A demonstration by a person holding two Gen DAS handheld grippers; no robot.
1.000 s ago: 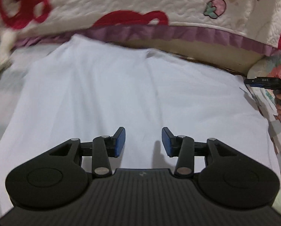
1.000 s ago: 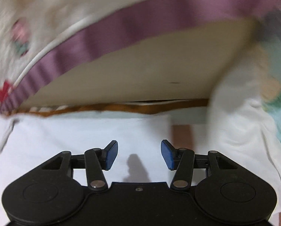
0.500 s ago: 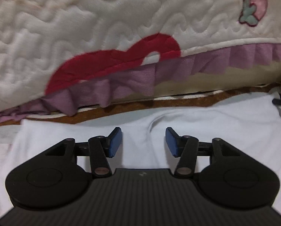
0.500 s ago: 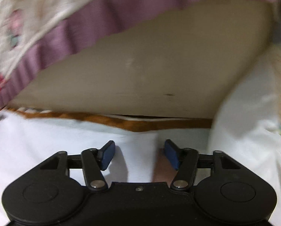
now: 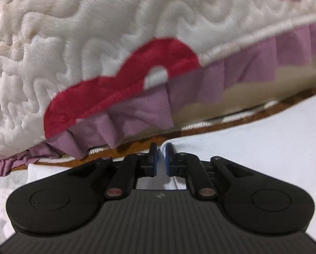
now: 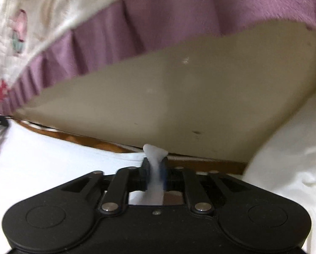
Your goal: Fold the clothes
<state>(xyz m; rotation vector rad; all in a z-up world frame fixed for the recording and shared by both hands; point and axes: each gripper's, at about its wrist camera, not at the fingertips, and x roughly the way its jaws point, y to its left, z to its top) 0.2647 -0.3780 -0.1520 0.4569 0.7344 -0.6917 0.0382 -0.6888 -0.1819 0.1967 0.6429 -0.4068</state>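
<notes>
A white garment [image 5: 253, 148] lies flat on the bed, its far edge against a brown-trimmed border. In the left wrist view my left gripper [image 5: 161, 148] sits at that far edge. Its jaws are closing, and a thin fold of the white cloth stands between the blue pads [image 5: 155, 165]. In the right wrist view the same garment [image 6: 52, 148] spreads to the left. My right gripper [image 6: 155, 163] is closing too, and a bunched tuft of cloth [image 6: 154, 151] pokes up above its pads. Both grippers point down at the edge.
A cream quilted blanket [image 5: 94, 42] with a red shape and a purple frill [image 5: 136, 110] hangs just beyond the garment. A beige panel [image 6: 179, 105] rises behind the brown border [image 6: 84, 140]. Loose white bedding [image 6: 285, 158] lies at the right.
Both grippers moved forward to the garment's far edge. Their jaws went from wide apart to pinched on the white cloth. The cloth now bunches up between the right pads.
</notes>
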